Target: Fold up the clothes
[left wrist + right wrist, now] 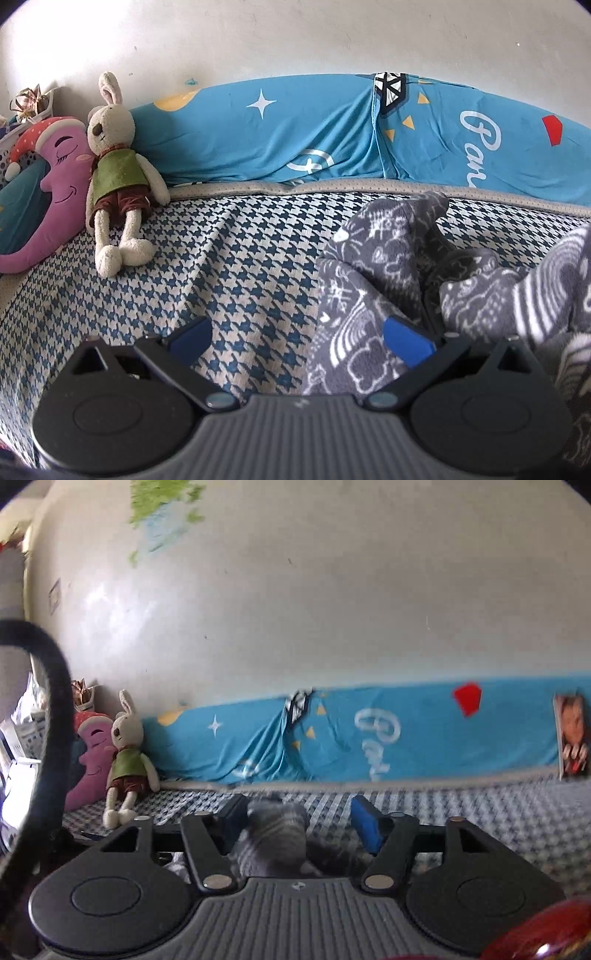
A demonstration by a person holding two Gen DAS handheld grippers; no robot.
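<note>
The bed (184, 266) under a blue-and-white houndstooth cover carries a crumpled grey patterned garment (388, 295) on its right half. A plush rabbit (118, 170) leans at the wall. The left gripper (299, 338) is spread wide, its right finger on the cloth. The right gripper (297, 821) is also parted, a grey bunch between its fingers.

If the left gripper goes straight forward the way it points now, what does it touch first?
Probably the houndstooth bed cover: the open left gripper points low across it. The grey patterned garment overlaps its right finger, so it may brush that first. Depth is unclear.
</note>
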